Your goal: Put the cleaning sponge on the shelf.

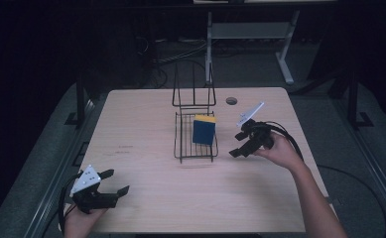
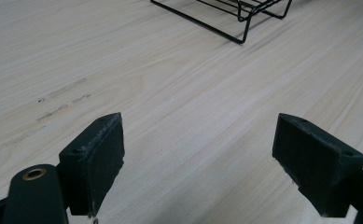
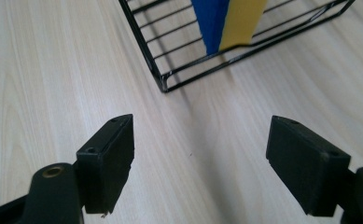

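Note:
A black wire rack [image 1: 195, 144] sits at the middle of the wooden table [image 1: 146, 163]. A blue and yellow sponge [image 1: 204, 129] stands on edge inside it, seen close up as the sponge [image 3: 226, 21] in the rack [image 3: 170, 79] in the right gripper view. My right gripper [image 1: 238, 144] hovers just right of the rack, open, nothing between its jaws [image 3: 200, 161]. My left gripper [image 1: 115, 181] rests near the table's front left corner, open and empty [image 2: 198, 158], pointing toward the rack [image 2: 235, 23].
A round hole [image 1: 231, 100] is in the table's far right part. Faint scuff marks [image 1: 123, 147] lie left of the rack. A grey stand [image 1: 250, 34] and cables lie on the dark floor behind the table.

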The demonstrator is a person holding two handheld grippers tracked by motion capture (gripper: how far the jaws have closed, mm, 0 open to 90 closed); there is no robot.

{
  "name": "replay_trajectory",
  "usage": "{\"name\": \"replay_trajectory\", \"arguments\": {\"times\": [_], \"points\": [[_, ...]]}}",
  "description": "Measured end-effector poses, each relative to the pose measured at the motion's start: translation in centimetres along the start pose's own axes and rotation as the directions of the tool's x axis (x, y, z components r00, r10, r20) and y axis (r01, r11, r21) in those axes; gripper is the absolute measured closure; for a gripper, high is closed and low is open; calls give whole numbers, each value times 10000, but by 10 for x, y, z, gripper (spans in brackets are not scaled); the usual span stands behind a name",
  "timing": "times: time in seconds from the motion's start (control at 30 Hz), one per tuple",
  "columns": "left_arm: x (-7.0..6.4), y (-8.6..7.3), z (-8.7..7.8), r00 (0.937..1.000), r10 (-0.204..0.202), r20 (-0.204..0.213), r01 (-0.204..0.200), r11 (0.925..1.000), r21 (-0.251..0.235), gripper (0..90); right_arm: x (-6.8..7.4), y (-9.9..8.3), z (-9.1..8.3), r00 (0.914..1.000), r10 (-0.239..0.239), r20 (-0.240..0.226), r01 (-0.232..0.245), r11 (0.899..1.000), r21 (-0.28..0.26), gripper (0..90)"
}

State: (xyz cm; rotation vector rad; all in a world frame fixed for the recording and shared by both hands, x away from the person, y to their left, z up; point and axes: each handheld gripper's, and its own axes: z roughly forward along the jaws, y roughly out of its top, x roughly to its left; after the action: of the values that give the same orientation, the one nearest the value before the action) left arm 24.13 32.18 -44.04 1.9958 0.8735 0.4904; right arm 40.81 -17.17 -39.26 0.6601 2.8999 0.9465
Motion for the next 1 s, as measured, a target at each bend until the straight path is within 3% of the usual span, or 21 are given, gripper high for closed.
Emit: {"name": "replay_trajectory", "arguments": {"times": [0.43, 1.0], "points": [[0, 0, 0, 10000, -7, -11, 7, 10000, 8, 162, 7, -15, -1, 9999, 142, 59, -141, 9998, -134, 223], [-1, 0, 2, 10000, 49, -2, -49, 10000, 80, 163, 13, -47, -3, 9987, 499, 85, -497, 9985, -248, 222]]}}
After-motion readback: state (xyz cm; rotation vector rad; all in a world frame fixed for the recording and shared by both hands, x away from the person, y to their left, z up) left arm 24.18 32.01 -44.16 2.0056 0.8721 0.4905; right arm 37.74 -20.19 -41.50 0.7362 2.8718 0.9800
